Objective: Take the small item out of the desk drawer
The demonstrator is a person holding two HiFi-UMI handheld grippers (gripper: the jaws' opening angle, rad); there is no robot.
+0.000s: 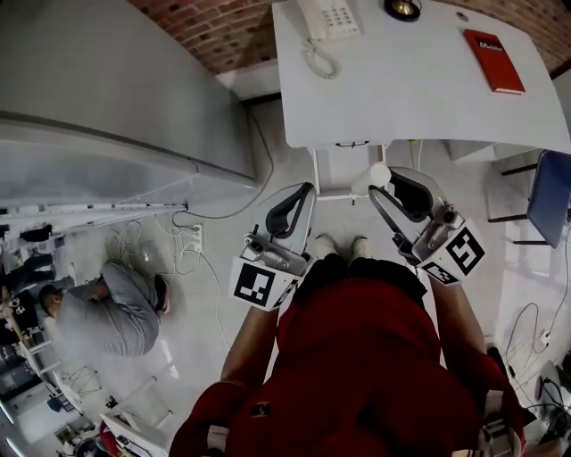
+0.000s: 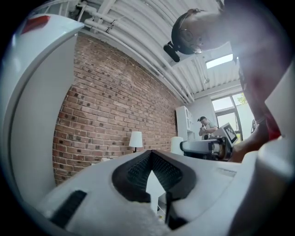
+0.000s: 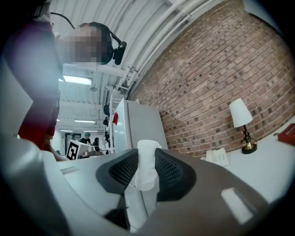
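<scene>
A small white item (image 3: pixel 146 163) sits pinched between the black pads of my right gripper (image 3: pixel 144 171), which is shut on it. In the head view the white item (image 1: pixel 378 177) shows at the tip of the right gripper (image 1: pixel 384 185), just in front of the white desk (image 1: pixel 419 98). The drawer front (image 1: pixel 350 165) with its dark handle lies under the desk's near edge. My left gripper (image 1: pixel 306 191) hangs beside it to the left. Its pads meet at the tips with nothing between them, and the left gripper (image 2: pixel 151 154) points level at the brick wall.
On the desk lie a white telephone (image 1: pixel 328 20), a lamp base (image 1: pixel 402 8) and a red booklet (image 1: pixel 492 61). A blue chair (image 1: pixel 551 192) stands at the right. A big grey cabinet (image 1: pixel 107 89) fills the left, with cables (image 1: pixel 192 241) and a person (image 1: pixel 116 312) on the floor.
</scene>
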